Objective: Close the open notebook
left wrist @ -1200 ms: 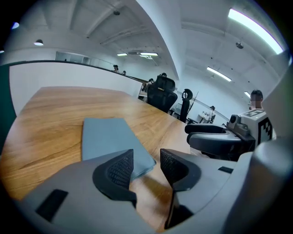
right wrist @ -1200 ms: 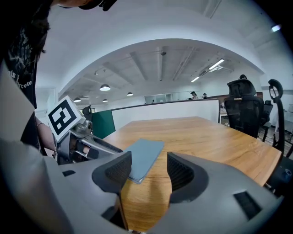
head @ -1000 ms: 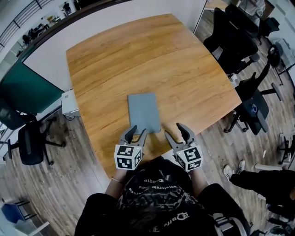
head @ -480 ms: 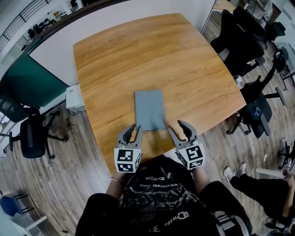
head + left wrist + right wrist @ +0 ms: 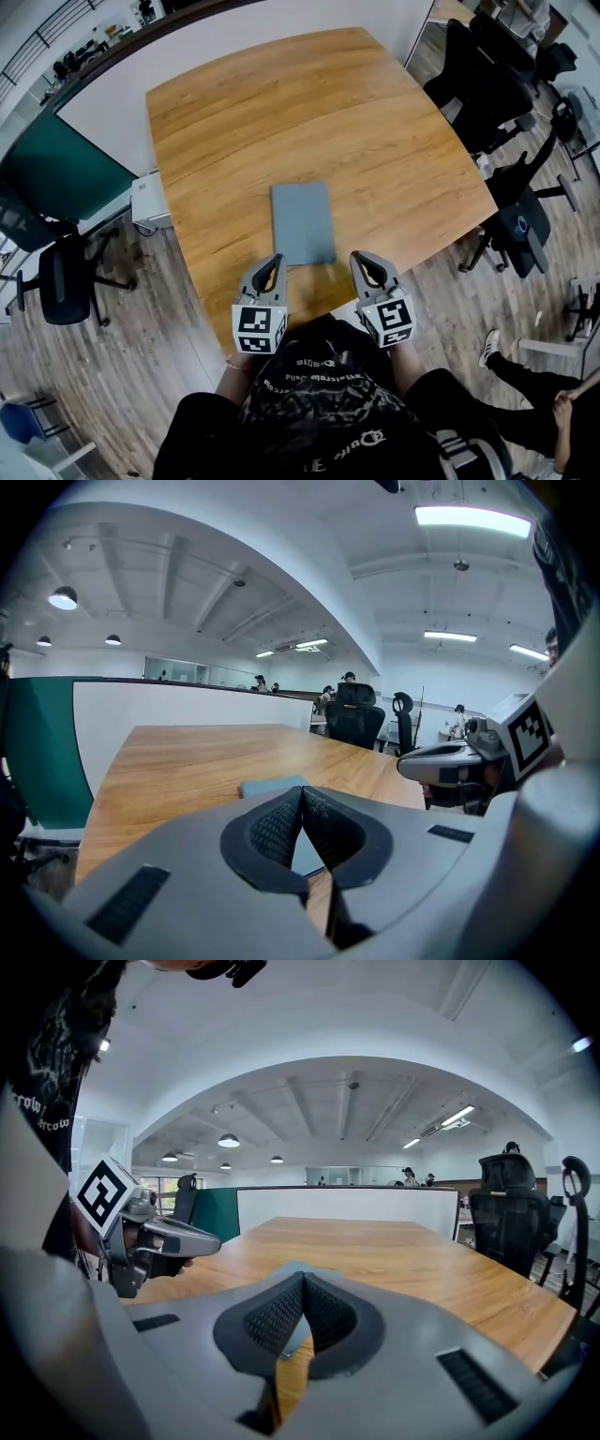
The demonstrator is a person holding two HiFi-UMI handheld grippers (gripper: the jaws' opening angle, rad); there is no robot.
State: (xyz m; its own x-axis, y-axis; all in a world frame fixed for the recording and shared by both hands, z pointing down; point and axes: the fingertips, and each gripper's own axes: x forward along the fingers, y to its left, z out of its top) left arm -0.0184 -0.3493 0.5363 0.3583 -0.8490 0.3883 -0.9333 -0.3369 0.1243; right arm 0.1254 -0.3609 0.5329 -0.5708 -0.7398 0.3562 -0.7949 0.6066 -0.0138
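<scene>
A grey-blue notebook (image 5: 303, 223) lies flat on the wooden table (image 5: 281, 122) with its cover down, near the front edge. My left gripper (image 5: 274, 261) hovers just short of the notebook's near left corner, jaws shut with nothing between them. To the right, my right gripper (image 5: 365, 260) hangs off the near right corner, also shut and empty. In the left gripper view the pads meet at the left gripper's tips (image 5: 301, 792), the notebook (image 5: 272, 786) just beyond. The right gripper view shows the right gripper's tips (image 5: 303, 1281) pressed together with the notebook (image 5: 292, 1267) peeking behind.
Black office chairs (image 5: 487, 84) stand right of the table, another chair (image 5: 61, 286) to the left. A green partition (image 5: 56, 173) and a small white box (image 5: 148, 206) sit by the left edge. A person's legs (image 5: 525, 384) are at lower right.
Both grippers' jaws have closed from open to shut. The left gripper has drawn slightly back and up from the notebook; the notebook lies as before.
</scene>
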